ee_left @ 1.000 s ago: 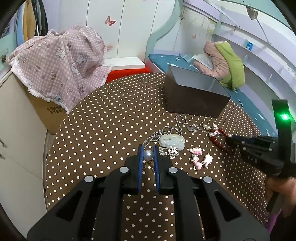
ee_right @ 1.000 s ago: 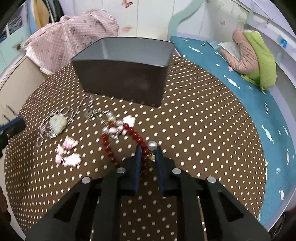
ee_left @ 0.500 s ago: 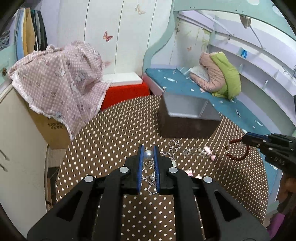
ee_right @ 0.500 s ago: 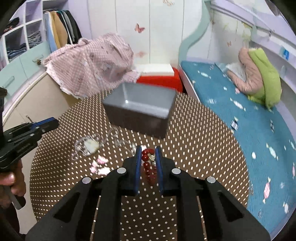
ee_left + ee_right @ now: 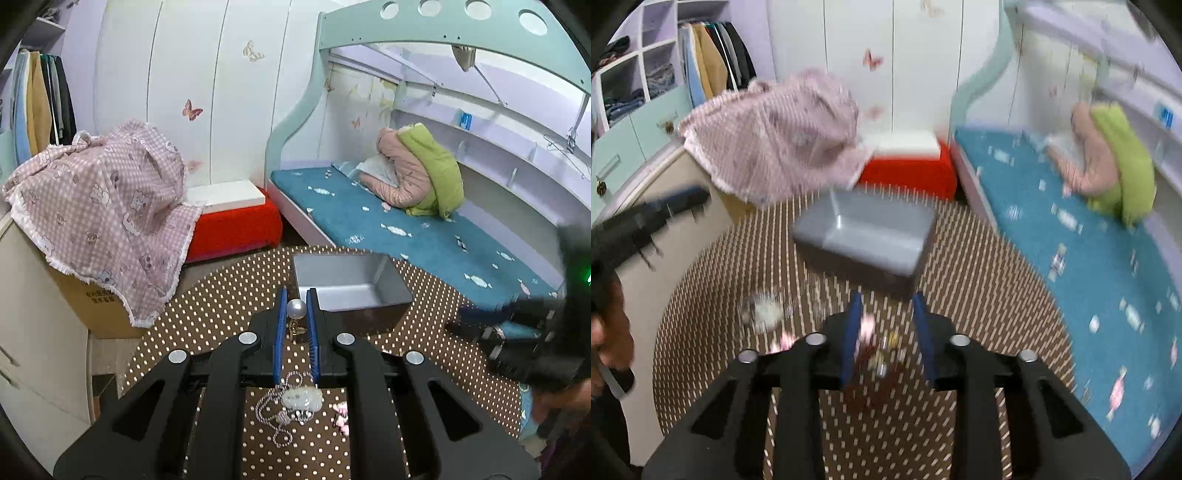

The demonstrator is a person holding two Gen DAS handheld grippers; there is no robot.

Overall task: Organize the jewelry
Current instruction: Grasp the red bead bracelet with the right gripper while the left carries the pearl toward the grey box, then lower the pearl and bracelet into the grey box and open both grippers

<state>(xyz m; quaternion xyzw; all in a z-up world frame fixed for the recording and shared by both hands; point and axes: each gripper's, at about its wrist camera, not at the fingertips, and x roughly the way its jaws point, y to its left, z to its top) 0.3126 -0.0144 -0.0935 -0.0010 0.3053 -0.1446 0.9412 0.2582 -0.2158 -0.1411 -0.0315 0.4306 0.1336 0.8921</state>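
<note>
While the left gripper (image 5: 296, 309) pinches a pearl (image 5: 296, 308) at frame center, the right gripper (image 5: 888, 321) gapes, blurred.

Soft, even indoor light is filling both views without hard shadows, the left wrist view is staying sharp apart from fisheye bending and dark vignetting at its edges, while motion blur is smearing the whole right wrist view.

Your two handheld grippers: black frames, blue finger pads

Your left gripper (image 5: 296, 319) has a matte black frame with four round silver screws and blue-lined fingers (image 5: 281, 325); your right gripper (image 5: 887, 325) is built alike (blurred here), and bare skin shows on your left hand (image 5: 607, 325).
</note>
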